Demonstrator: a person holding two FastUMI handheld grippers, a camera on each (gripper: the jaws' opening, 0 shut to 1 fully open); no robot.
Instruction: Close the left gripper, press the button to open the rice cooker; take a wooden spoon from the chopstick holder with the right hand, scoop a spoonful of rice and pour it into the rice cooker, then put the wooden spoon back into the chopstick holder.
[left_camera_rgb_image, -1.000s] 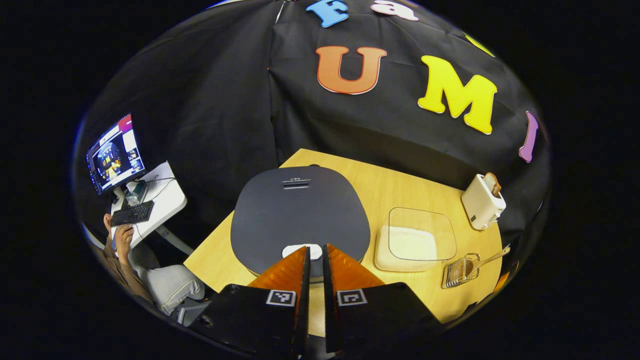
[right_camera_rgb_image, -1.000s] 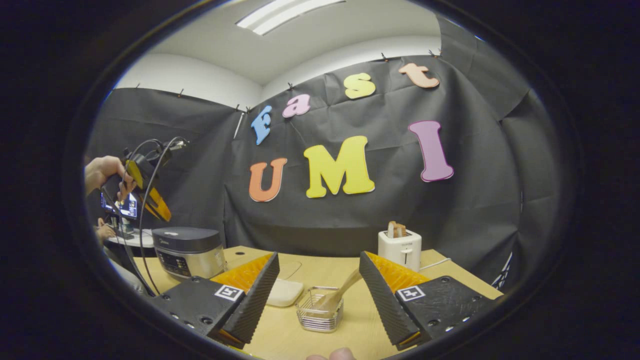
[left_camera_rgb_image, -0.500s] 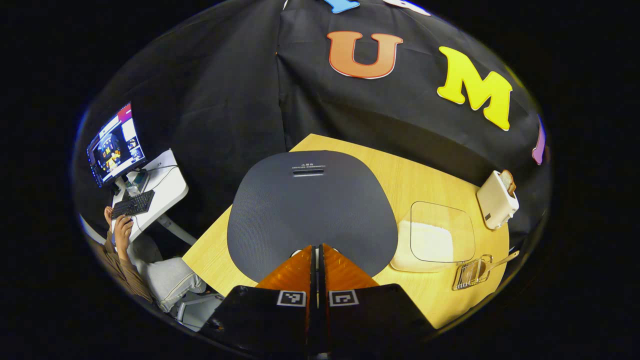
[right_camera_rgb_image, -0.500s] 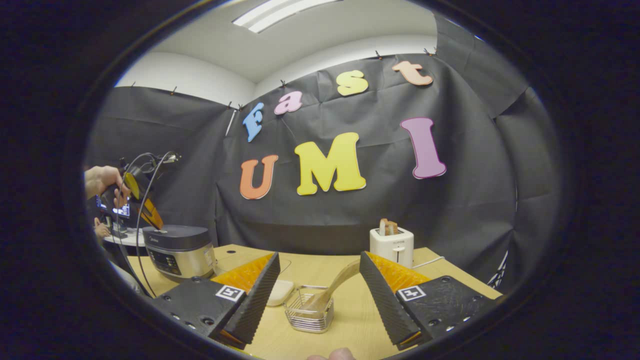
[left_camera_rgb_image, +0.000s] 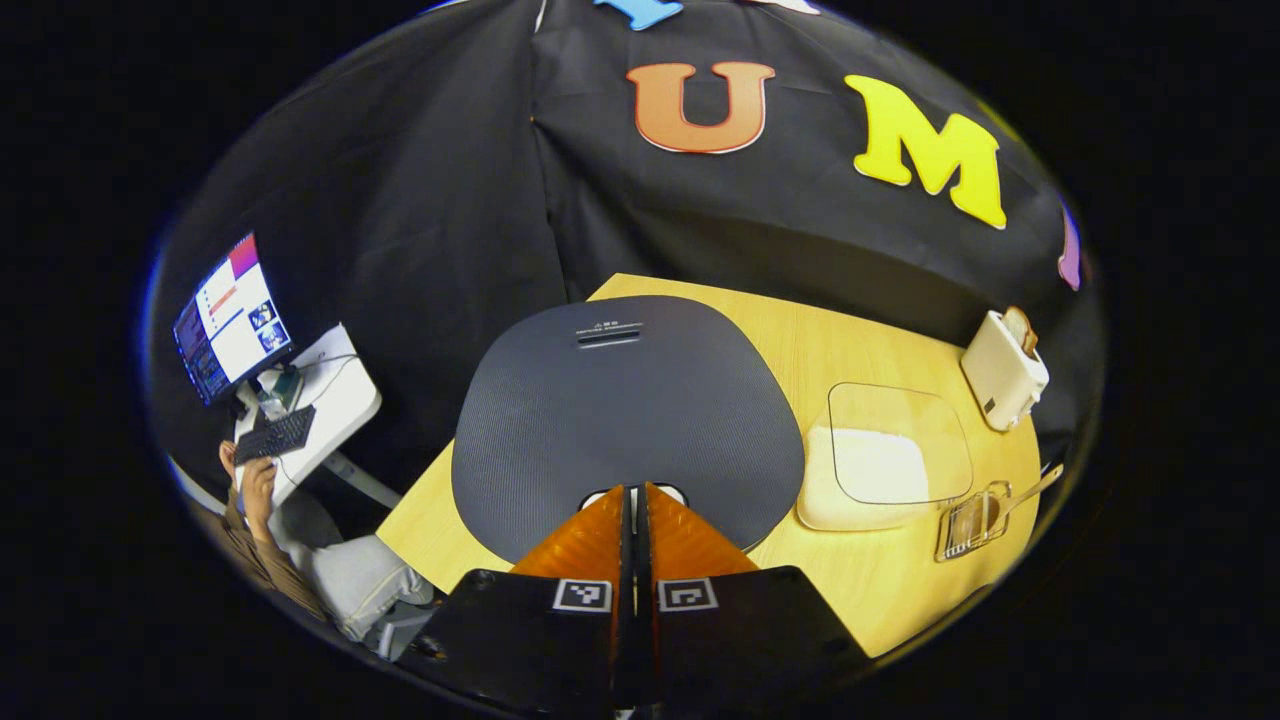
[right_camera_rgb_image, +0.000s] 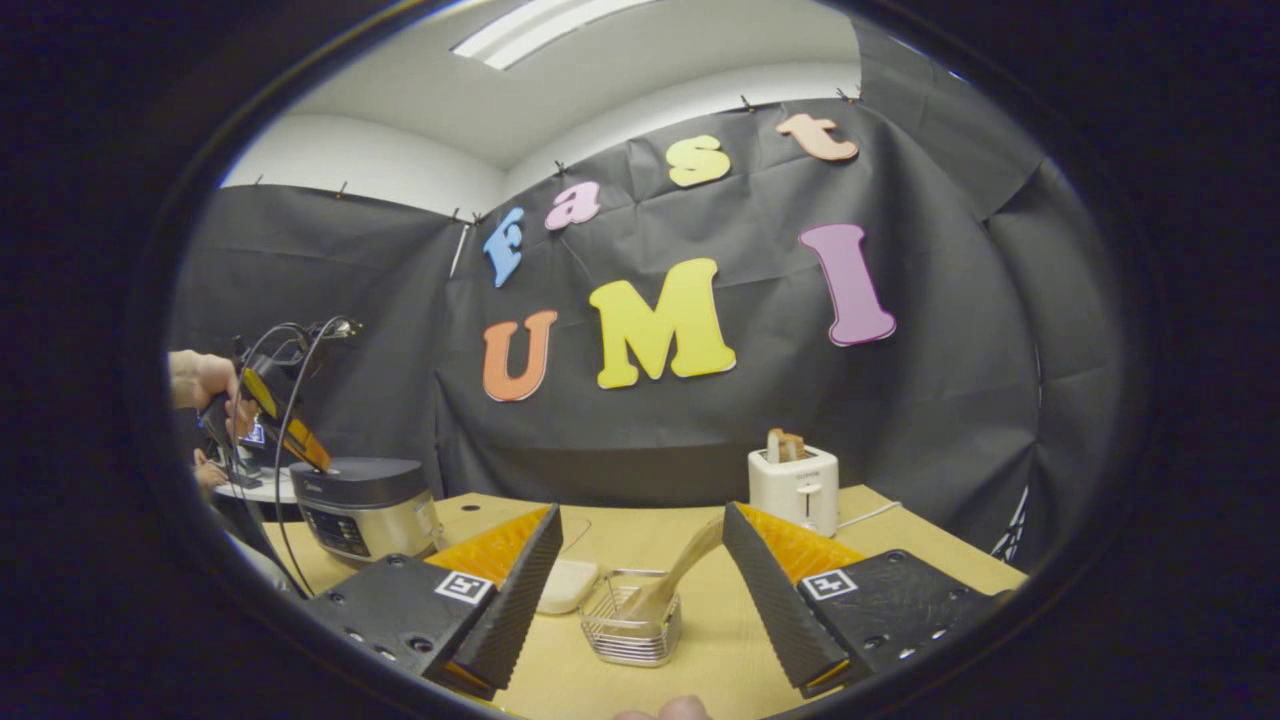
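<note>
Two grippers, one cooker: button press under way

Item 1. Left gripper (left_camera_rgb_image: 634, 492): jaws together, nothing held. Tips sit at the near edge of the cooker (left_camera_rgb_image: 625, 410) lid, over the pale button (left_camera_rgb_image: 597, 494), which peeks out on either side of them. Whether the tips bear on it cannot be told. Lid flat and closed. In the right gripper view the same gripper (right_camera_rgb_image: 318, 463), held by a hand (right_camera_rgb_image: 198, 378), slants down onto the cooker (right_camera_rgb_image: 365, 503) top.

Item 2. Right gripper (right_camera_rgb_image: 640, 550): jaws wide apart, empty, low over the table (right_camera_rgb_image: 720, 660), aimed at the holder (right_camera_rgb_image: 632, 625).

Item 3. Spoon (right_camera_rgb_image: 678, 575): standing tilted in the wire holder, handle leaning up toward the right finger. Untouched.

Item 4. Rice tray (left_camera_rgb_image: 880, 468): pale, with a clear lid part-covering the rice; between cooker and holder (left_camera_rgb_image: 970, 520). Toaster (left_camera_rgb_image: 1005, 368) at the far corner.

Stage, as judged: first step only; scooping not begun.

Risks, as judged:
- Closed tips are narrow; an off-centre push could slide off the button onto the lid, leaving the latch shut.
- A released lid would probably spring up into the gripper if it lingers above.
- The light wire holder may tip or skid when the spoon is drawn out at a slant.
- Rice may spill crossing from tray to cooker.
</note>
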